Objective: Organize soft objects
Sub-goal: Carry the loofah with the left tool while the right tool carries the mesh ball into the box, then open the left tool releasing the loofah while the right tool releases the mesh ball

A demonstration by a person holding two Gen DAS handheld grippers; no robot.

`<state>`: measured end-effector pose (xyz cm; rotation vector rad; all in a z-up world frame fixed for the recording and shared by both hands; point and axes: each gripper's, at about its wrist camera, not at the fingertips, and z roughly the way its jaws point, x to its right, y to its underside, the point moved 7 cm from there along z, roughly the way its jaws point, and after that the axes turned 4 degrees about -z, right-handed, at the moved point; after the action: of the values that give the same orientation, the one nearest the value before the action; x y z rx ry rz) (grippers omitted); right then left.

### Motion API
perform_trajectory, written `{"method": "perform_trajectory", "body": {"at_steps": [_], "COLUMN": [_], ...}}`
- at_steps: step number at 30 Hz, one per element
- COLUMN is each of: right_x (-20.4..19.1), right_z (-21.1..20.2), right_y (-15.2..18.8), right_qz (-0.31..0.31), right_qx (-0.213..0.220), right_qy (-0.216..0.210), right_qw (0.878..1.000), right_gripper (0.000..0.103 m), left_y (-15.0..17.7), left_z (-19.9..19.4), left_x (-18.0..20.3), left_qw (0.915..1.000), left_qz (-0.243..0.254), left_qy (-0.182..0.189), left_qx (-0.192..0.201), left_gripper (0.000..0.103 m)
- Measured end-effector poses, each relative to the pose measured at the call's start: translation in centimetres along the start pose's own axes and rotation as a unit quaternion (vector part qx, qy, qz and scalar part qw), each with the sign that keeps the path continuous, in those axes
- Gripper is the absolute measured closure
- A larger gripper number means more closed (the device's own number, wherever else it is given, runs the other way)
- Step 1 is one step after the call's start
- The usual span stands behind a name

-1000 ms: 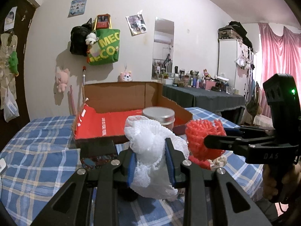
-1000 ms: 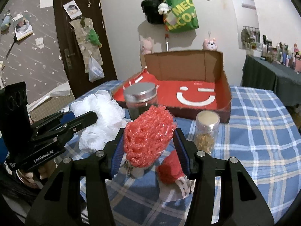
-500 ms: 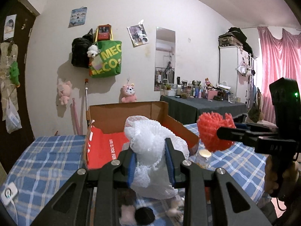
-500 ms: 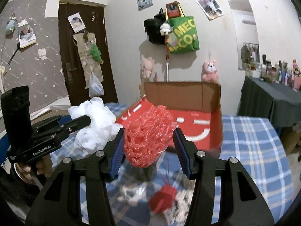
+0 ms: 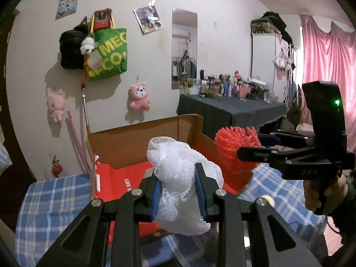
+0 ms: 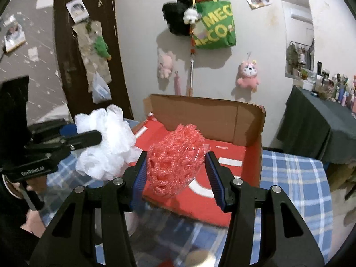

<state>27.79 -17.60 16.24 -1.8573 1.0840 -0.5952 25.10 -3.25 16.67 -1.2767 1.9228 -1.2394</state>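
Left claw (image 5: pixel 178 191) pinched on white foam net (image 5: pixel 180 173), right claw (image 6: pixel 175 173) half-closed on red foam net (image 6: pixel 175 160), both above near edge of box (image 6: pixel 251 129); light, squashy, likely springy, best gripped mid-body.

Black hand-held gripper (image 5: pixel 178 191), blue pads (image 5: pixel 155 197), silver screws

- White foam net (image 5: pixel 182 178); red foam net (image 6: pixel 175 162).
- Cardboard box (image 6: pixel 222 120): brown walls, red floor, white markings.
- Bedcover (image 6: pixel 293 178): blue-and-white plaid.
- Claw pads (image 6: pixel 140 175): blue.
- Tote bag (image 5: pixel 106 55): green, yellow lettering.
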Motion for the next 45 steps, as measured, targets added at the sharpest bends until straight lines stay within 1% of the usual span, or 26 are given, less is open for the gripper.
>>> {"method": "perform_trajectory", "body": {"at_steps": [2,6,8,10,11,12,14,17,21,25,28,31,33,38,42,45], "right_x": [0.8,3.3,4.5,5.9,6.3,6.8,7.7,8.4,8.7,9.1,9.5,9.6,9.8,9.9,9.9,9.8], "right_z": [1.6,5.7,7.5,9.9,10.8,12.2,14.1,16.8,19.7,21.9,23.1,23.8,24.1,24.2,24.1,24.0], "right_y": [-0.6,-1.7,-1.9,-1.9,-1.9,-1.7,-1.6,-1.1,-0.5,-0.1,0.4,1.0,1.5,1.5,1.5,1.5], "right_qz": [-0.003,0.004,0.012,0.025,0.028,0.032,0.035,0.04,0.039,0.033,0.047,0.039,0.043,0.043,0.05,0.049], "right_qx": [-0.016,-0.057,-0.075,-0.103,-0.113,-0.13,-0.15,-0.18,-0.21,-0.226,-0.238,-0.246,-0.253,-0.247,-0.246,-0.248], "right_qy": [0.007,0.021,0.027,0.03,0.032,0.036,0.048,0.054,0.062,0.077,0.077,0.087,0.088,0.085,0.085,0.089], "right_qw": [1.0,0.998,0.997,0.994,0.993,0.99,0.987,0.981,0.975,0.97,0.967,0.964,0.962,0.964,0.964,0.963], "right_gripper": [0.054,0.054,0.054,0.054,0.054,0.054,0.054,0.054,0.054,0.054,0.054,0.053,0.05,0.048,0.048,0.047], "left_y": [-0.7,-1.4,-1.6,-1.5,-1.6,-1.6,-1.7,-1.4,-0.6,-0.3,0.2,1.1,1.3,1.4,1.5,1.6], "left_z": [2.1,6.2,8.1,10.2,11.5,12.3,14.2,16.6,19.5,21.3,22.3,23.1,23.5,24.0,24.1,24.1], "left_x": [-0.8,-2.0,-2.6,-3.3,-3.7,-3.9,-4.5,-5.5,-6.9,-7.8,-8.3,-8.8,-9.1,-9.5,-9.7,-9.9], "left_qw": [0.9998,0.9983,0.9969,0.9947,0.9936,0.9932,0.9919,0.9894,0.9854,0.9845,0.9821,0.9797,0.979,0.9791,0.9794,0.9788], "left_qz": [-0.006,-0.01,-0.018,-0.027,-0.026,-0.024,-0.017,-0.018,-0.025,-0.028,-0.041,-0.042,-0.048,-0.061,-0.062,-0.066], "left_qy": [0.008,0.012,0.014,0.014,0.011,0.005,-0.003,-0.015,-0.031,-0.04,-0.042,-0.054,-0.057,-0.058,-0.059,-0.061], "left_qx": [-0.019,-0.057,-0.075,-0.098,-0.11,-0.114,-0.126,-0.143,-0.165,-0.168,-0.179,-0.188,-0.19,-0.185,-0.183,-0.184], "left_gripper": [0.074,0.074,0.074,0.074,0.074,0.074,0.074,0.074,0.074,0.073,0.073,0.073,0.072,0.068,0.062,0.06]}}
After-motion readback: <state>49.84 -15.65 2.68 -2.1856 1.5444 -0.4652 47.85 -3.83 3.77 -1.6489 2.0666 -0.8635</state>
